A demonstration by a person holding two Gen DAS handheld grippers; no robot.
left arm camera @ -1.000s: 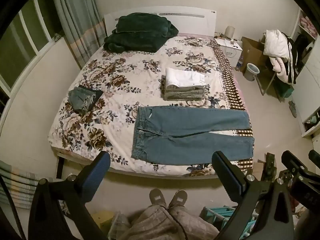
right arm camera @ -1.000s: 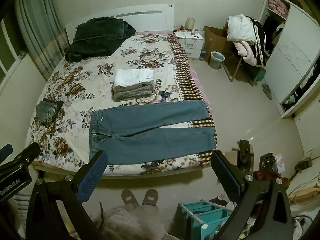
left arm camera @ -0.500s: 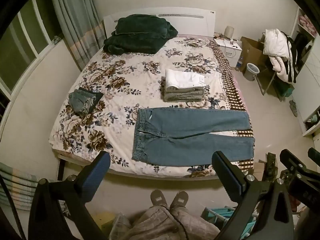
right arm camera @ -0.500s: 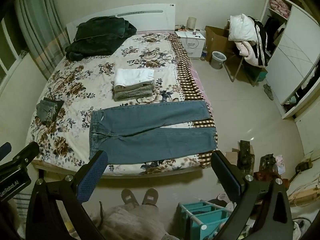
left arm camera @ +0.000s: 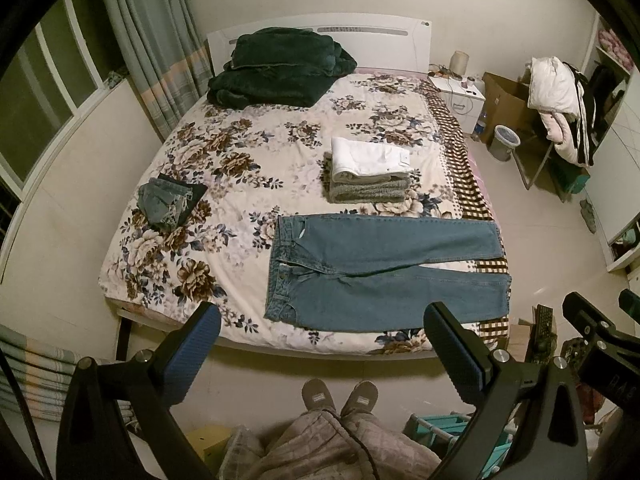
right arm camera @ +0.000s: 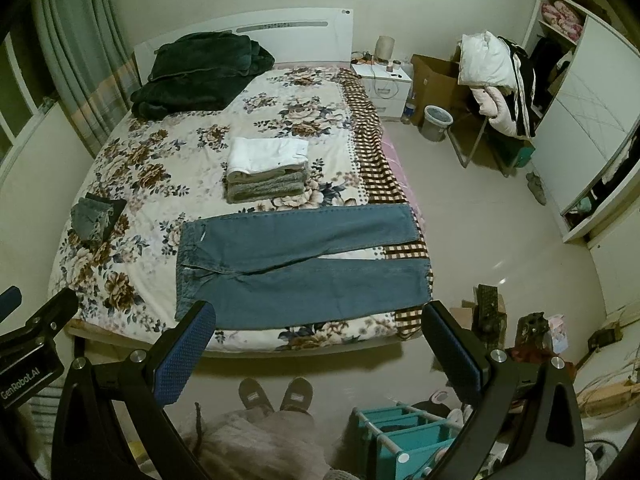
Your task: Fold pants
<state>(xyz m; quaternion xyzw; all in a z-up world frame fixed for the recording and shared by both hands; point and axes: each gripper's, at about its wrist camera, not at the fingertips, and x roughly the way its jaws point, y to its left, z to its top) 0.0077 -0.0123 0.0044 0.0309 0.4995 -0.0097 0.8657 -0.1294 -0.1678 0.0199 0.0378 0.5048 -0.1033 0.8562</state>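
While the blue jeans (left arm camera: 384,272) are lying spread flat in the lower centre of both views, you are standing at the foot of the bed (left arm camera: 248,168) with both tools raised well clear of them. The jeans are stretching across the near edge of the floral cover, waistband toward the left of the frame and the two legs running side by side toward the right, their cuffs reaching the checked strip at the bed's right edge. Your left gripper (left arm camera: 320,348) is sitting wide open at the bottom of its view, gripping nothing, its blue-padded fingers (left arm camera: 192,356) framing the bed's near edge. Your right gripper (right arm camera: 318,344) is likewise gaping fully and carrying nothing, and it is showing again as a black clamp at the lower right of the left view. Just beyond the jeans, toward the middle of the frame, a folded stack (left arm camera: 370,170) with a white piece on top is resting on the cover. A small denim bundle (left arm camera: 168,200) is lying at centre left, well apart from the jeans. A dark green blanket (left arm camera: 280,68) is heaped against the headboard at upper centre. Your slippered feet (left arm camera: 340,396) are showing at the bottom centre, and a teal rack (right arm camera: 404,428) is standing on the floor at lower right.
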